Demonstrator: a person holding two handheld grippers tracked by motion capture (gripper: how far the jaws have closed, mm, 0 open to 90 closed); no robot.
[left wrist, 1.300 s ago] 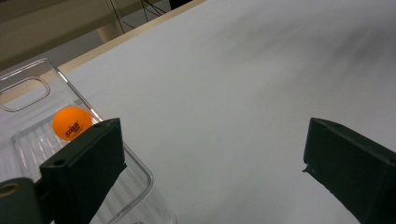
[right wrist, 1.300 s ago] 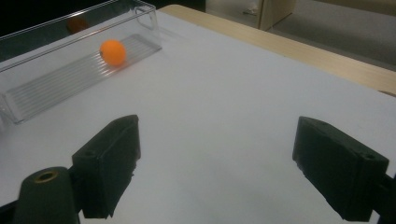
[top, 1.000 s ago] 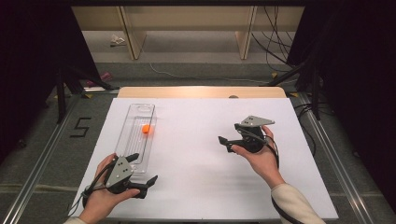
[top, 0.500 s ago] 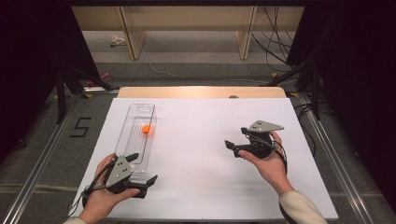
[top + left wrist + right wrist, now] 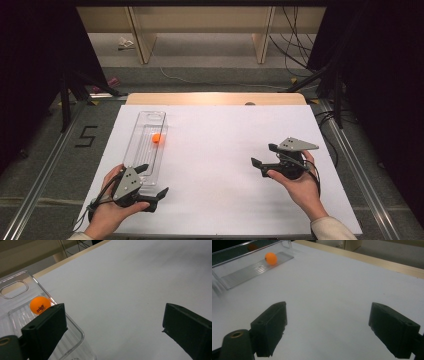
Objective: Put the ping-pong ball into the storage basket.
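A long clear plastic tray [image 5: 145,125] lies on the left of the white table top, and an orange ball [image 5: 156,139] rests in it near the middle. My left gripper [image 5: 152,180] sits at the tray's near end, open and empty; one jaw is over the tray's near corner. In the left gripper view the ball [image 5: 40,305] lies just beyond the left jaw, inside the tray [image 5: 15,286]. My right gripper [image 5: 262,154] is held over the right of the table, open and empty, pointing left. The right gripper view shows the ball [image 5: 271,258] far off in the tray [image 5: 244,271].
The white sheet [image 5: 220,140] covers a wooden table whose far edge [image 5: 215,98] shows. Dark stands and cables line both sides on the floor. A "5" mark [image 5: 86,136] is on the floor at the left.
My right gripper has moved to the right and a little nearer to the person, away from the tray. The left gripper, tray and ball have stayed put.
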